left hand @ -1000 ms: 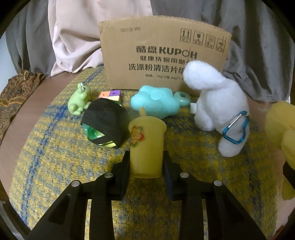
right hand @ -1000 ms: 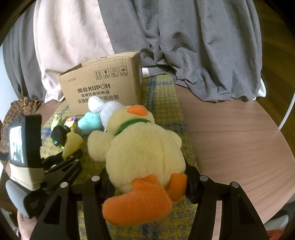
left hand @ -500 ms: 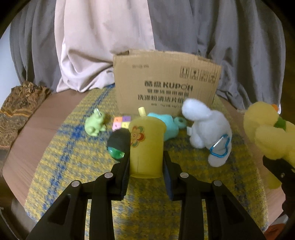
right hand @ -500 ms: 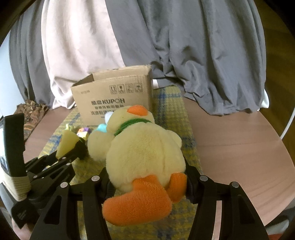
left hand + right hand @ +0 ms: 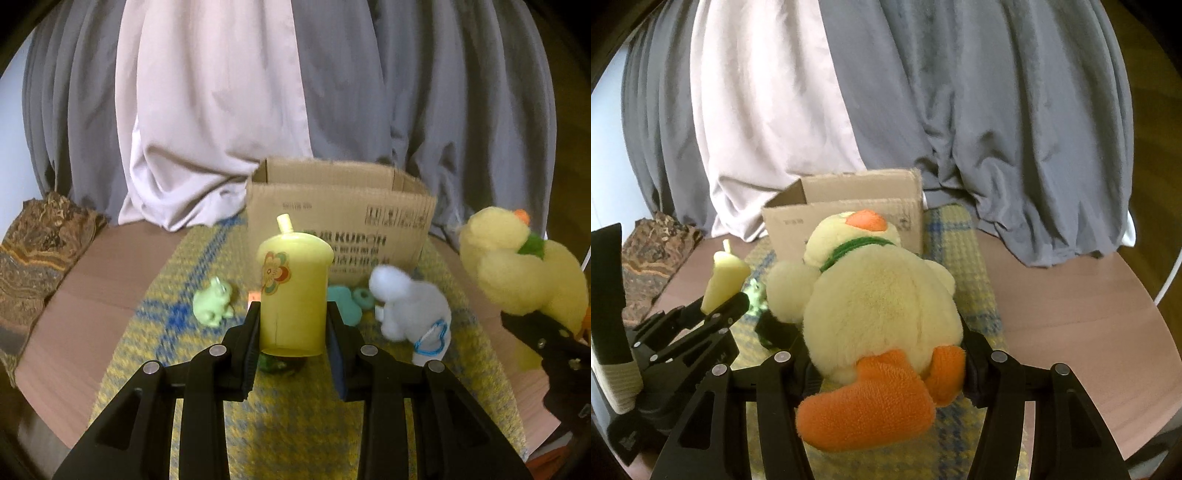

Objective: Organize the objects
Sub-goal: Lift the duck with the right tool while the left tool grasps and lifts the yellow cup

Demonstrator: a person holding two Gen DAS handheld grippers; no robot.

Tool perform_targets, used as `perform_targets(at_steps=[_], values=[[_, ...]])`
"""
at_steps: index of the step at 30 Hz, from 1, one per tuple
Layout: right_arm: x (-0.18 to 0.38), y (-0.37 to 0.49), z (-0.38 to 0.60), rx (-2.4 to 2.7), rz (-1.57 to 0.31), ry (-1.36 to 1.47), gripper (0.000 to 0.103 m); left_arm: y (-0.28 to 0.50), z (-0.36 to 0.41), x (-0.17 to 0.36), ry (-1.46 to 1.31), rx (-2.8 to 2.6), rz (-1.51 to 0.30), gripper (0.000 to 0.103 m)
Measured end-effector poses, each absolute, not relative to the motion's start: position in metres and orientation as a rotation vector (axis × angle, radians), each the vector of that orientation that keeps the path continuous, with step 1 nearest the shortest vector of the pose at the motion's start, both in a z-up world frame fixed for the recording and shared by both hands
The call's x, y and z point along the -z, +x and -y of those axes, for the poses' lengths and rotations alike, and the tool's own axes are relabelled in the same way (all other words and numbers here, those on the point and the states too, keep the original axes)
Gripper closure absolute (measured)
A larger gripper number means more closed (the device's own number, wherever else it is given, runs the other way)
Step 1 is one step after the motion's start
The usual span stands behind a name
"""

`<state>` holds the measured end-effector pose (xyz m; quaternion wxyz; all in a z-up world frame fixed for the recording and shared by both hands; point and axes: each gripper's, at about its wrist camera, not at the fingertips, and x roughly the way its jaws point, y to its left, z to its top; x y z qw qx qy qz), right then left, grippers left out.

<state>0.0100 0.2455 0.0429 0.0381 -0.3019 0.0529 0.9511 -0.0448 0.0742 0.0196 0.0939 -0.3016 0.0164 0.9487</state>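
Gripping: left gripper (image 5: 293,332) clamps 1 yellow cup (image 5: 293,295); right gripper (image 5: 886,373) clamps 1 plush duck (image 5: 879,306).

Heavy grey curtains (image 5: 424,85) hang in deep folds across the whole back of the room, with one pale pinkish-white curtain panel (image 5: 207,110) between them. In front stands a round reddish-brown wooden worktop (image 5: 1071,302), its middle covered by a yellow woven cloth with blue checks (image 5: 295,424), and a brown patterned fabric (image 5: 33,266) lies bunched at its left edge. The light is dim and soft, with yellowish-brown wooden floor (image 5: 1152,155) showing at the far right.
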Motion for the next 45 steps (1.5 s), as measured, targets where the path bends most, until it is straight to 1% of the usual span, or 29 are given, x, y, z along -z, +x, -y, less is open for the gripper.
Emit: perform_targets(at_steps=[7,19,29,45], values=[[-0.068,-0.004,-0.229,-2.946,-0.176,-0.864,0.044,-0.062,-0.053,-0.046,-0.835,-2.813,0.018,0.071],[-0.098,-0.022,-0.219,-2.951,-0.164,-0.762,0.044,-0.083,-0.049,-0.083,-0.707,-2.839,-0.032,0.071],[-0.116,-0.046,-0.228,-2.917,-0.174,-0.709,0.044,-0.106,-0.056,-0.097,-0.665,-2.859,-0.060,0.071],[-0.123,-0.100,-0.243,-2.874,-0.177,-0.710,0.045,-0.150,-0.072,-0.107,-0.660,-2.824,-0.115,0.071]])
